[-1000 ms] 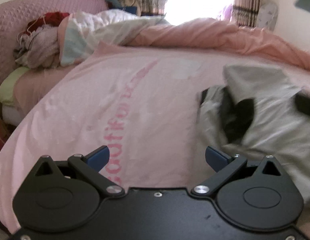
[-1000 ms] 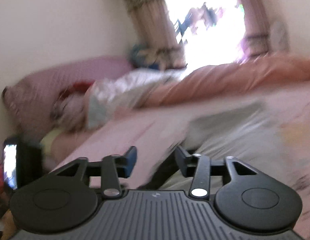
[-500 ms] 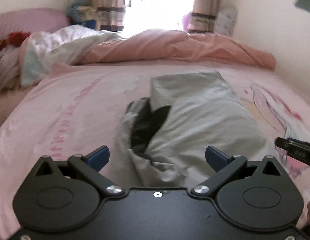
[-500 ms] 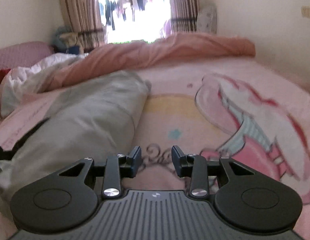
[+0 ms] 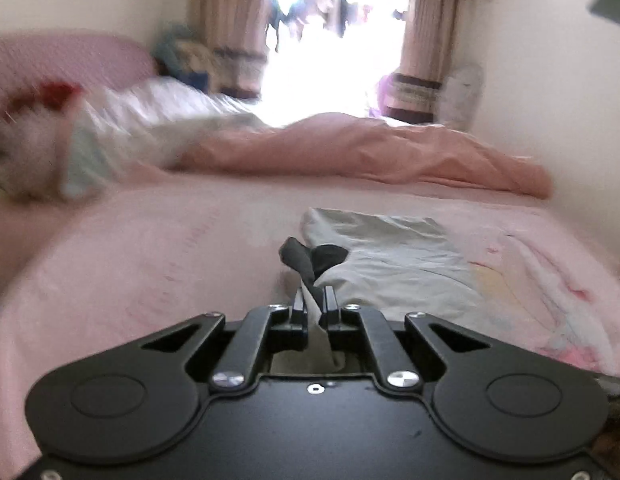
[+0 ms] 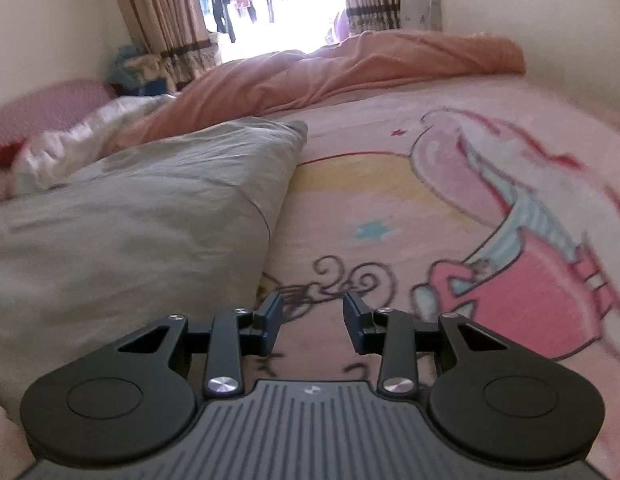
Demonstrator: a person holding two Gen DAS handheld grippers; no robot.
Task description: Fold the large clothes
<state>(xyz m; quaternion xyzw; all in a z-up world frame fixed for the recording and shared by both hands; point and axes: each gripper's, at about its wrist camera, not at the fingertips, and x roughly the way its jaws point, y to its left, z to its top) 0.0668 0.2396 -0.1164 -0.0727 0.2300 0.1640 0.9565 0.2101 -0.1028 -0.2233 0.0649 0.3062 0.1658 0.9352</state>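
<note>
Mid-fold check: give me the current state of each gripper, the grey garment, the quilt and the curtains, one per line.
left gripper: just closed, shut on the grey garment's near edge.
right gripper: open, nothing between its fingers, over the bedsheet beside the garment.
grey garment: lying partly folded on the bed, dark lining showing, near edge pinched.
pink quilt: bunched along the far side.
curtains: drawn apart, window bright.

The bed (image 6: 342, 236) is covered by a pink sheet on which a cartoon figure (image 6: 522, 216) is printed. A grey garment (image 6: 130, 216) is laid on the sheet, and a salmon quilt (image 6: 350, 64) is bunched along the far edge.
</note>
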